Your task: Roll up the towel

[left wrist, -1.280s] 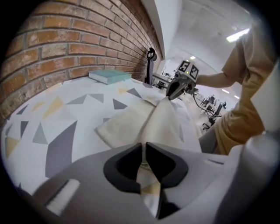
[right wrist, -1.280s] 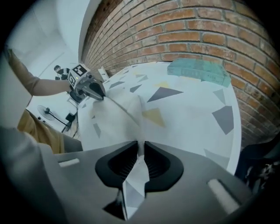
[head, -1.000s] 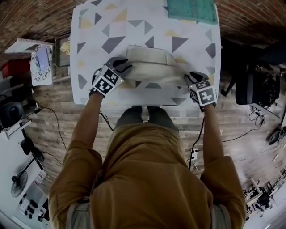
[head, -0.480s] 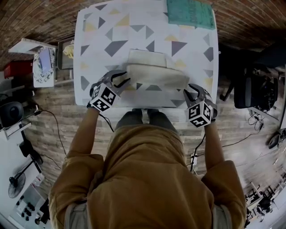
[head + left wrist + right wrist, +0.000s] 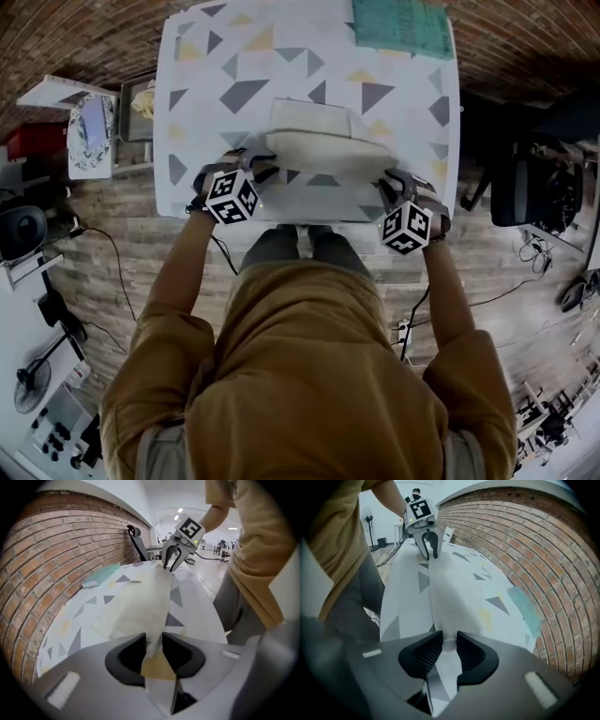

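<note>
A cream towel (image 5: 323, 150) lies folded on the white table (image 5: 197, 94) with its grey and yellow triangles. Its near layer is pulled toward the person. My left gripper (image 5: 246, 171) is shut on the towel's near left corner (image 5: 152, 641). At the near right corner (image 5: 447, 641) my right gripper (image 5: 398, 192) is shut on the cloth as well. Seen along the jaws, the towel (image 5: 140, 606) stretches taut to the other gripper (image 5: 172, 562), and in the right gripper view the towel (image 5: 450, 597) runs to the left gripper (image 5: 429, 545).
A teal cloth (image 5: 403, 23) lies at the table's far right corner. A brick wall (image 5: 75, 37) stands beyond the table. A shelf with small items (image 5: 89, 131) is at the left, a dark office chair (image 5: 534, 183) at the right. Cables (image 5: 112, 272) cross the wooden floor.
Both grippers have drawn back toward the table's near edge with the towel's near edge in them, and both have rolled, so the marker cubes now face differently.
</note>
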Demonstrator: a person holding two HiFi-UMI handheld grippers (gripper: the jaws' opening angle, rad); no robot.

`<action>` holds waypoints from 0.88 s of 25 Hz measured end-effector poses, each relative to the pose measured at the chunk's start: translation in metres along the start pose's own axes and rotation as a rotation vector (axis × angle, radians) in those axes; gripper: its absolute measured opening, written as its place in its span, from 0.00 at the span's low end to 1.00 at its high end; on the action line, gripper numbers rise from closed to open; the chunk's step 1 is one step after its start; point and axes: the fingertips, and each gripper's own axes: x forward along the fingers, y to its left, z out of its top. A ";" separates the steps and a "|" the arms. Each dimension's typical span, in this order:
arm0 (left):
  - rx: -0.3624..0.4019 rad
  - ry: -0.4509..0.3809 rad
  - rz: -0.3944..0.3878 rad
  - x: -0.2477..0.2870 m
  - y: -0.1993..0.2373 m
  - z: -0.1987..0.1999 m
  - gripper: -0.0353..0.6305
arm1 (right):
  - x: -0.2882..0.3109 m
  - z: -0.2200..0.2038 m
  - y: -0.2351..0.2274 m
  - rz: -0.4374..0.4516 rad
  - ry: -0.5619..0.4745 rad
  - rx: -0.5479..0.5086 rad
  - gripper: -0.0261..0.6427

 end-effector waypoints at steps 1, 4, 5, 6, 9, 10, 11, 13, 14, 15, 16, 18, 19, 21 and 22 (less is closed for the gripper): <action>-0.009 -0.005 -0.004 0.000 -0.001 0.000 0.30 | 0.000 -0.001 0.000 0.005 0.002 -0.001 0.18; -0.037 -0.020 0.002 -0.003 0.000 -0.002 0.22 | 0.000 -0.001 0.004 0.023 -0.003 0.008 0.14; -0.052 -0.028 0.001 -0.004 0.000 -0.001 0.20 | -0.001 0.000 0.004 0.026 -0.009 0.014 0.11; -0.067 -0.039 -0.001 -0.007 0.001 0.001 0.19 | -0.002 0.001 0.004 0.029 -0.018 0.022 0.09; -0.120 -0.078 -0.017 -0.020 0.003 0.010 0.18 | -0.013 0.006 0.002 0.043 -0.047 0.067 0.08; -0.135 -0.087 -0.022 -0.024 0.004 0.012 0.18 | -0.017 0.007 0.000 0.048 -0.055 0.078 0.08; -0.145 -0.092 -0.024 -0.027 0.004 0.013 0.18 | -0.021 0.007 0.000 0.050 -0.061 0.085 0.08; -0.167 -0.103 -0.033 -0.030 0.005 0.014 0.18 | -0.024 0.006 0.000 0.062 -0.072 0.101 0.08; -0.190 -0.114 -0.044 -0.032 0.006 0.015 0.18 | -0.026 0.007 0.001 0.077 -0.079 0.122 0.08; -0.220 -0.129 -0.059 -0.034 0.007 0.017 0.18 | -0.028 0.008 0.001 0.099 -0.088 0.152 0.08; -0.256 -0.148 -0.079 -0.037 0.008 0.020 0.18 | -0.030 0.010 0.001 0.126 -0.098 0.189 0.08; -0.330 -0.187 -0.124 -0.045 0.014 0.025 0.18 | -0.036 0.014 -0.006 0.177 -0.120 0.259 0.08; -0.360 -0.201 -0.143 -0.048 0.018 0.027 0.18 | -0.039 0.017 -0.013 0.196 -0.132 0.284 0.08; -0.406 -0.213 -0.173 -0.053 0.030 0.030 0.18 | -0.042 0.027 -0.032 0.223 -0.163 0.320 0.08; -0.428 -0.211 -0.189 -0.054 0.037 0.032 0.18 | -0.042 0.031 -0.042 0.235 -0.179 0.339 0.08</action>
